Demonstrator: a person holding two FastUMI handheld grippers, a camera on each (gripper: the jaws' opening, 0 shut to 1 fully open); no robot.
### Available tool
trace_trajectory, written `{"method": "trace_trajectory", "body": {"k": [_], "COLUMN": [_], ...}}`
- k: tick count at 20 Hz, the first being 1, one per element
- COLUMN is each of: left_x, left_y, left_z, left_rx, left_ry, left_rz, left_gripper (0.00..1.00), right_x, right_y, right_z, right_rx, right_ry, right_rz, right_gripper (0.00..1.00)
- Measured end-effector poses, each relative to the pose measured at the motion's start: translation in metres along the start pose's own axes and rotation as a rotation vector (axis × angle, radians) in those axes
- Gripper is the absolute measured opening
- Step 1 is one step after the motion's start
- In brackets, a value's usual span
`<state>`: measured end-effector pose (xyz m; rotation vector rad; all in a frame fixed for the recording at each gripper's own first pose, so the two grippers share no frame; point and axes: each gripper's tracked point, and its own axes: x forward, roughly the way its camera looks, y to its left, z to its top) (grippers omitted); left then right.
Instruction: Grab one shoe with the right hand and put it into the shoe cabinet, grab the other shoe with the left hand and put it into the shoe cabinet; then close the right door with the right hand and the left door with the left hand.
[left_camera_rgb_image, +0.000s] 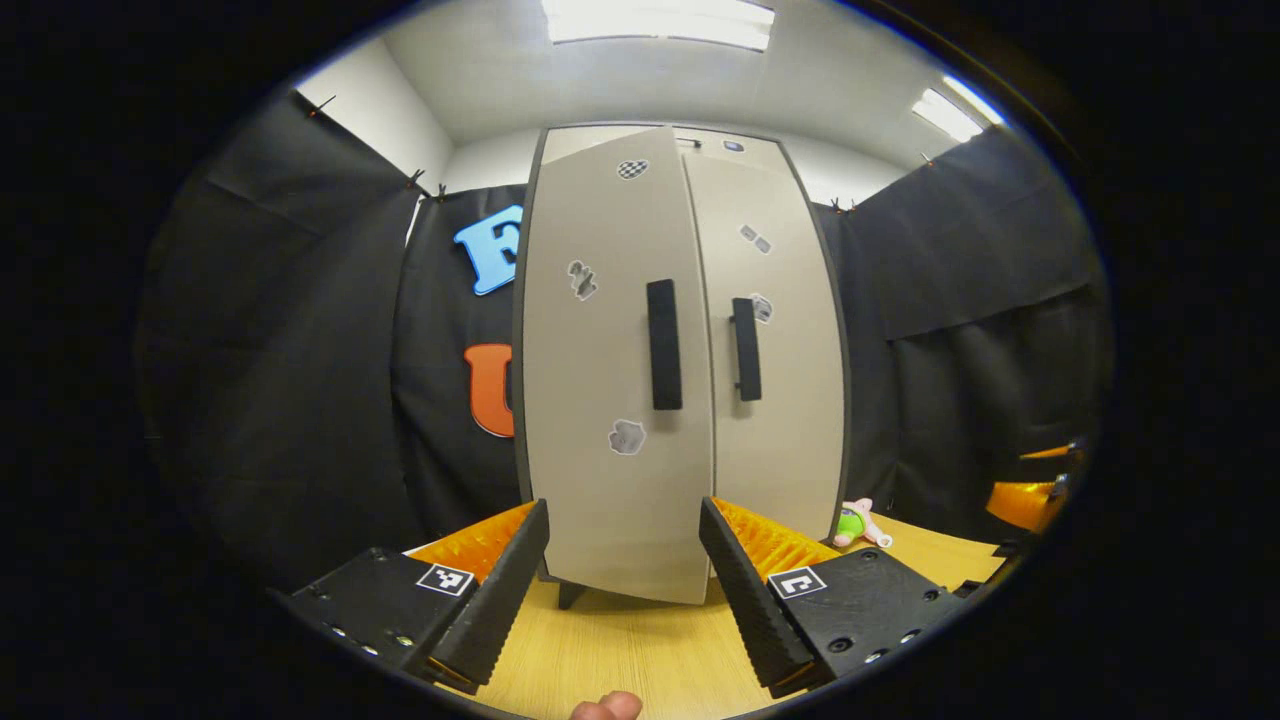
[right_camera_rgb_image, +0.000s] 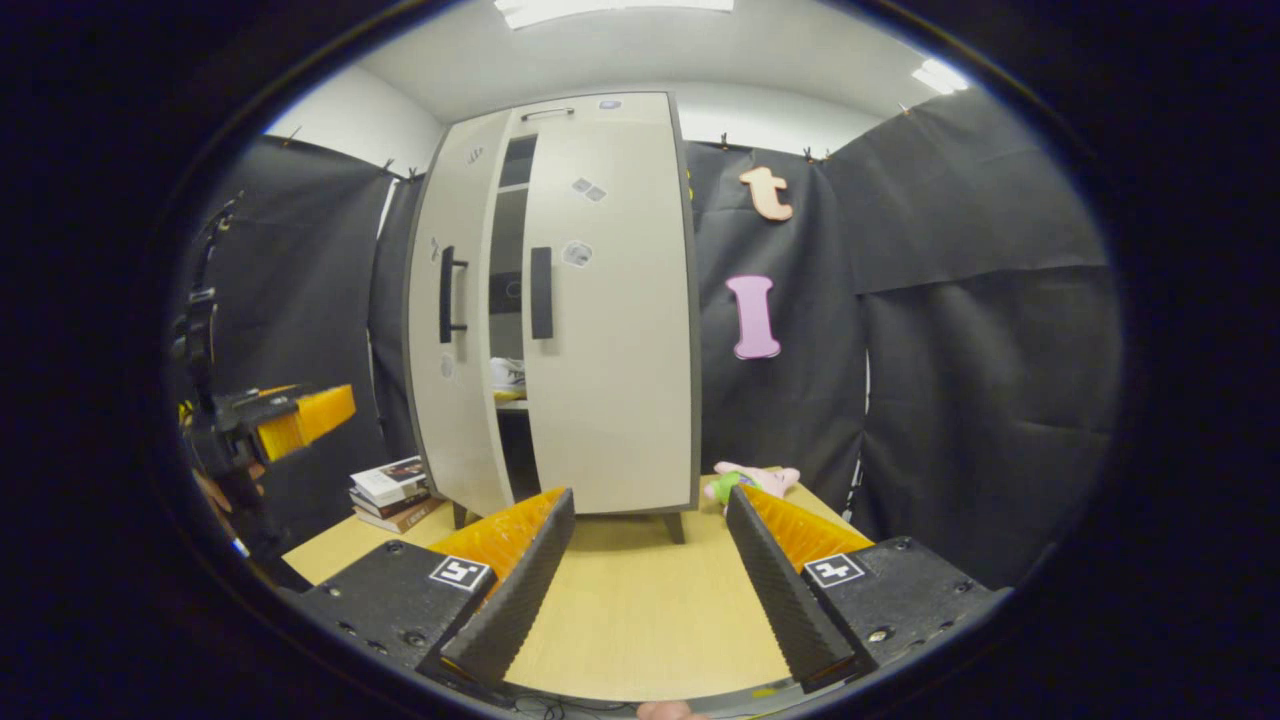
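right claw (right_camera_rgb_image: 648, 560) open, shoe cabinet (right_camera_rgb_image: 560, 310) left door (right_camera_rgb_image: 455, 320) ajar

Left gripper (left_camera_rgb_image: 624, 570) and right gripper (right_camera_rgb_image: 650, 570) both gape wide, holding nothing.

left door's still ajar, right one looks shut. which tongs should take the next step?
Left. The left tongs sit open, squarely facing the left door, its lower edge between the fingers and its handle dead ahead. The right tongs face the shut right door, farther back. Likely a short push closes it.
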<state>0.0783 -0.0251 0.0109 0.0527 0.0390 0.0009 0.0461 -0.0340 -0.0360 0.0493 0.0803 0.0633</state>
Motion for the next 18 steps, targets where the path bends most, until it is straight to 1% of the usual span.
{"method": "trace_trajectory", "body": {"k": [1, 2, 4, 5, 6, 8, 10, 12, 15, 18], "left_x": [-0.01, -0.017, -0.029, -0.034, -0.04, -0.047, -0.052, -0.055, -0.054, -0.056], "left_y": [-0.012, -0.024, -0.043, -0.049, -0.053, -0.059, -0.059, -0.054, -0.04, -0.039], "left_z": [-0.007, -0.013, -0.022, -0.025, -0.025, -0.026, -0.034, -0.032, -0.03, -0.031], "left_rx": [-0.008, -0.027, -0.061, -0.067, -0.071, -0.06, -0.053, -0.061, -0.063, -0.069], "left_ry": [0.004, 0.01, 0.032, 0.041, 0.042, 0.039, 0.064, 0.059, 0.034, 0.034], "left_rz": [-0.01, -0.025, -0.051, -0.057, -0.06, -0.08, -0.091, -0.078, -0.028, -0.025], "left_gripper": [1.0, 0.91, 0.89, 0.89, 0.88, 0.88, 0.88, 0.88, 0.88, 0.88], "right_x": [-0.001, -0.002, -0.006, -0.007, -0.008, -0.011, -0.013, -0.014, -0.017, -0.018], "right_y": [0.004, 0.008, 0.016, 0.019, 0.021, 0.024, 0.024, 0.02, 0.021, 0.021], "right_z": [-0.001, -0.002, -0.006, -0.008, -0.009, -0.011, -0.01, -0.009, -0.006, -0.005], "right_rx": [0.001, 0.002, -0.001, -0.005, -0.007, -0.006, -0.008, -0.013, -0.002, -0.002], "right_ry": [-0.002, -0.003, 0.001, 0.006, 0.007, 0.009, 0.01, 0.006, 0.001, -0.004], "right_rz": [0.01, 0.018, 0.035, 0.04, 0.048, 0.054, 0.056, 0.048, 0.05, 0.048], "right_gripper": [0.99, 0.99, 0.99, 0.95, 0.99, 0.99, 0.99, 0.99, 0.99, 0.99]}}
